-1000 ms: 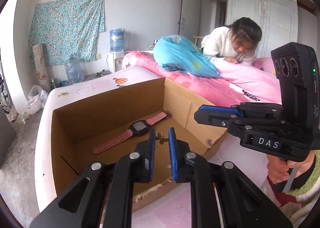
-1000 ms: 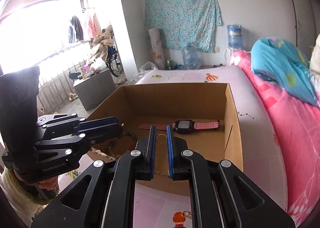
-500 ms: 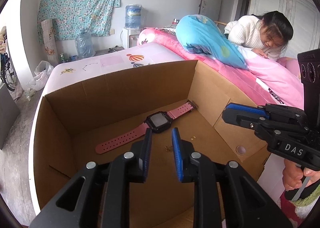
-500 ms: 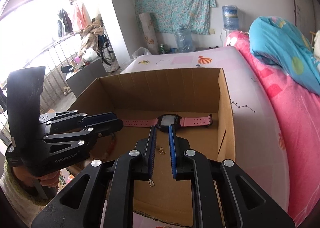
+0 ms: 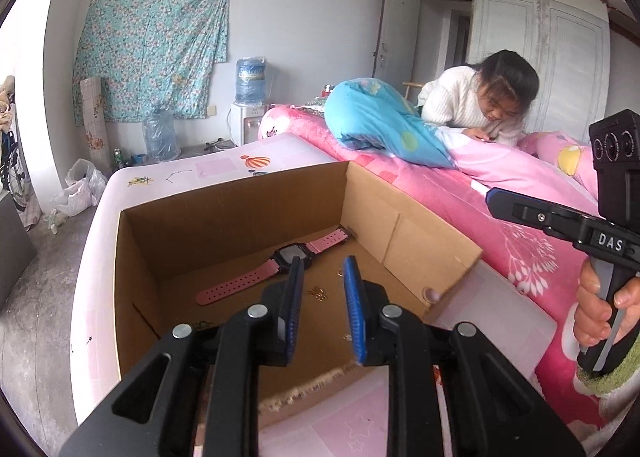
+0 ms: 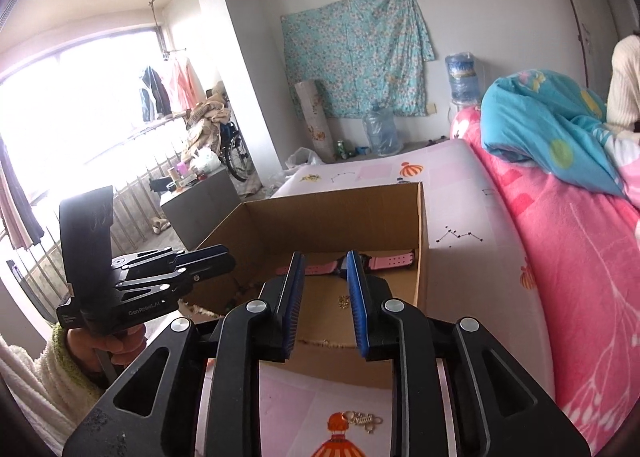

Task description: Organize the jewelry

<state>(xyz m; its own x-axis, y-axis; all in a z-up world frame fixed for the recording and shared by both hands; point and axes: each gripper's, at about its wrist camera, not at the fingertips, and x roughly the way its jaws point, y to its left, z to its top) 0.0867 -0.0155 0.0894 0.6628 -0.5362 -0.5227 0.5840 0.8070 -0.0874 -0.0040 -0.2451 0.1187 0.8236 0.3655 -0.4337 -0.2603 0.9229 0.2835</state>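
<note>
**A:** Cardboard was the whole story in the left wrist view. The box (image 5: 248, 217) sat open on the bed (image 5: 224, 167), and the pink watch (image 5: 280, 265) lay flat on its floor near the far wall, strap stretched out, so I'd guess it was already sorted. A small gold piece (image 5: 317, 293) lay on the box floor too, just in front of the watch. The left gripper (image 5: 320, 309) hung over the near edge, angled down, jaws a little apart with nothing between them. The gold bit only showed through the gap; the pads weren't on it.

**B:** And the other one in that shot?

**A:** The right gripper (image 5: 496, 199) was off to the side above the pink blanket (image 5: 520, 249), held by a hand (image 5: 600, 305). Couldn't tell its jaws from there.

**B:** Right wrist view any better?

**A:** Yeah. The right gripper (image 6: 323, 297) had its jaws opening, nothing in them, pointing into the box (image 6: 340, 213) over the same gold piece (image 6: 343, 301). The watch (image 6: 360, 263) showed partly behind the fingers. A keychain-looking charm (image 6: 362, 419) lay on the bed outside the box, under the gripper, probably next to go in. The left gripper (image 6: 224, 257) hovered by the box's left wall.

**B:** So both were empty, just parked over the box?

**A:** Pretty much my read.
</note>
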